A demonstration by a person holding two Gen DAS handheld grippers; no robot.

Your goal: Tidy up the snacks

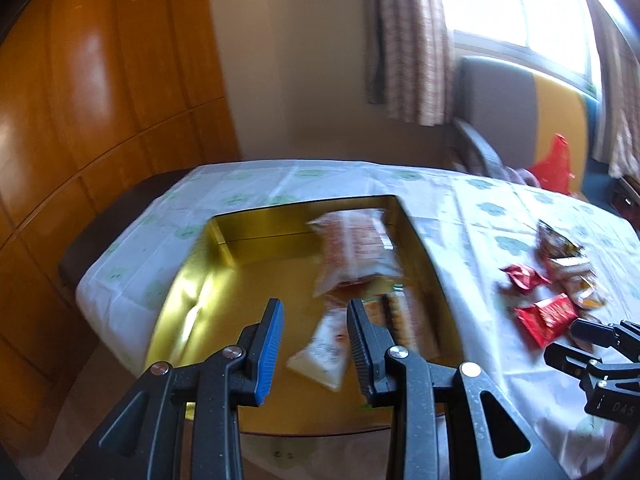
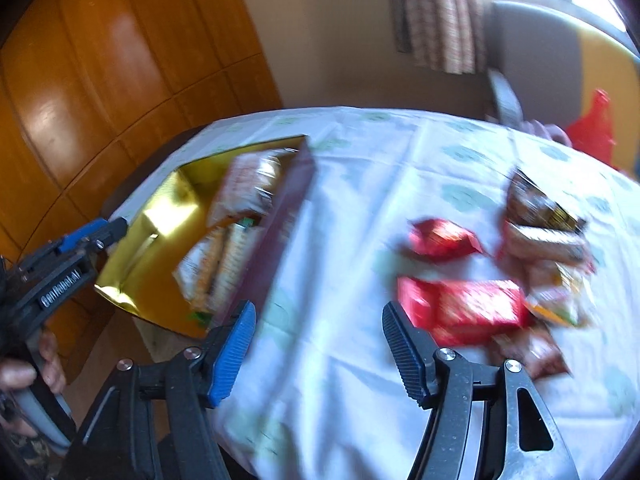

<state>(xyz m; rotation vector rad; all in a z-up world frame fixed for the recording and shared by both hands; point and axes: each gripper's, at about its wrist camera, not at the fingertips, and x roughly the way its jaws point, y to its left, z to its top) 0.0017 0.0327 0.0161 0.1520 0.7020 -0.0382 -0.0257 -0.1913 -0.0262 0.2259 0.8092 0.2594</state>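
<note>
A gold-lined box [image 1: 208, 292] sits on the table's left side; it also shows in the right wrist view [image 2: 160, 216]. Several snack packets lie in it: a large clear bag [image 1: 352, 248], a white packet [image 1: 324, 352] and cracker packs [image 1: 396, 316]. My left gripper [image 1: 316, 340] is open and empty above the box. Loose snacks lie on the cloth at right: a red packet [image 2: 472, 308], a red candy [image 2: 440, 238] and a dark packet [image 2: 536, 204]. My right gripper [image 2: 320, 340] is open and empty over the cloth, just left of the red packet.
A white tablecloth with green flowers [image 2: 360, 168] covers the table. A wooden cabinet [image 1: 100, 100] stands to the left. A grey and yellow chair [image 1: 520, 112] with a red bag [image 1: 554, 160] stands beyond the table, under a curtained window.
</note>
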